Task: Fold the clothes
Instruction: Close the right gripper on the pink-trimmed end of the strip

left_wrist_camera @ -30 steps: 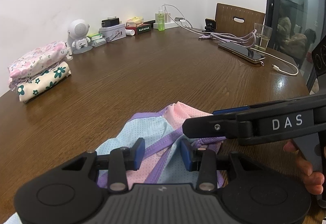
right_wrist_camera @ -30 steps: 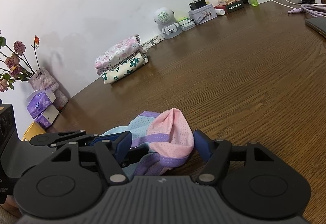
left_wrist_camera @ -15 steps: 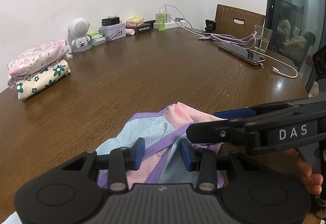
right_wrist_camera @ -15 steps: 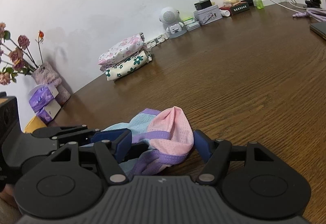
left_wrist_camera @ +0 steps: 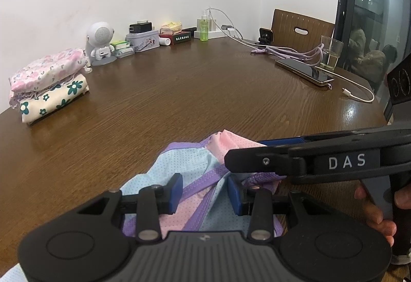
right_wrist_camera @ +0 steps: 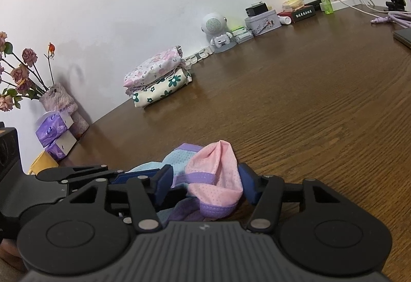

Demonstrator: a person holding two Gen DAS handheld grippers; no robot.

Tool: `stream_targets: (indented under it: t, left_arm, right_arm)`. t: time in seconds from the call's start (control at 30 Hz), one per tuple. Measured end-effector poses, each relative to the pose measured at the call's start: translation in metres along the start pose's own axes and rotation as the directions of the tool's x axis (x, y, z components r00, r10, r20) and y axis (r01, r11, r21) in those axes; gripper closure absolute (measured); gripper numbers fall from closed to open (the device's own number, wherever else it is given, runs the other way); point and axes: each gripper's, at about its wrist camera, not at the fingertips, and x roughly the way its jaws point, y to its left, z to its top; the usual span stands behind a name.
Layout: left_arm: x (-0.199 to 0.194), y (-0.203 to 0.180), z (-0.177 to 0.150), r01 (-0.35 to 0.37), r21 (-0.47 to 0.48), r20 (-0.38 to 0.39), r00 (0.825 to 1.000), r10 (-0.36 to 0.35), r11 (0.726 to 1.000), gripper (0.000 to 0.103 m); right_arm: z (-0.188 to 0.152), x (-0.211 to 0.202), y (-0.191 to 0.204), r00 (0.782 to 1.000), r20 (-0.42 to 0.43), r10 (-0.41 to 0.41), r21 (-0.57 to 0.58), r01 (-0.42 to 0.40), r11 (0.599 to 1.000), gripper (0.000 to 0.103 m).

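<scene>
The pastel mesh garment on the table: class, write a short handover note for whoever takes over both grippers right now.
Left gripper: jaws part open astride the pastel mesh garment; grip not clear.
Right gripper: jaws closing around the garment's pink bunched end, pads not clearly pressing yet.
Things: garment lies crumpled at the near edge of the wooden table; two folded floral pieces are stacked by the wall.
Done: those two folds.
Left: secure both grips, spread the garment flat, fold it, add it to the stack.

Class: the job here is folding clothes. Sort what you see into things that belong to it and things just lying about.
Belongs:
pastel mesh garment
folded clothes stack
left gripper
right gripper, jaws closing around the garment

Lying about:
astronaut speaker
phone
glass
flower vase
</scene>
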Motion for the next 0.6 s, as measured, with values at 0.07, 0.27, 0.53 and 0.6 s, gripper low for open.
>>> stream_targets:
  t: [0.07,0.27,0.53,0.6]
  left_arm:
    - [0.0,0.0,-0.0005,0.001,-0.001,0.003,1.0,-0.001,1.0,0.066]
    - [-0.0001,0.0007,-0.0009,0.006,-0.012,0.009,1.0,-0.006,1.0,0.066]
    - [-0.0007,0.0016,-0.0017,0.01,-0.022,0.015,1.0,-0.009,1.0,0.066]
    - [-0.0009,0.0012,-0.0022,0.01,-0.022,0.016,1.0,-0.009,1.0,0.066]
  right_arm:
    - [-0.0001,0.0012,-0.0002,1.0,0.0,0.006,0.01,-0.006,1.0,0.05]
    - [-0.0012,0.0027,-0.0014,1.0,0.003,0.009,0.034,-0.009,0.999,0.056]
    - [-0.007,-0.0007,-0.0051,1.0,0.015,0.027,0.093,-0.028,0.995,0.063]
    - [-0.0068,0.0007,-0.0055,0.999,0.017,0.031,0.102,-0.033,0.994,0.063]
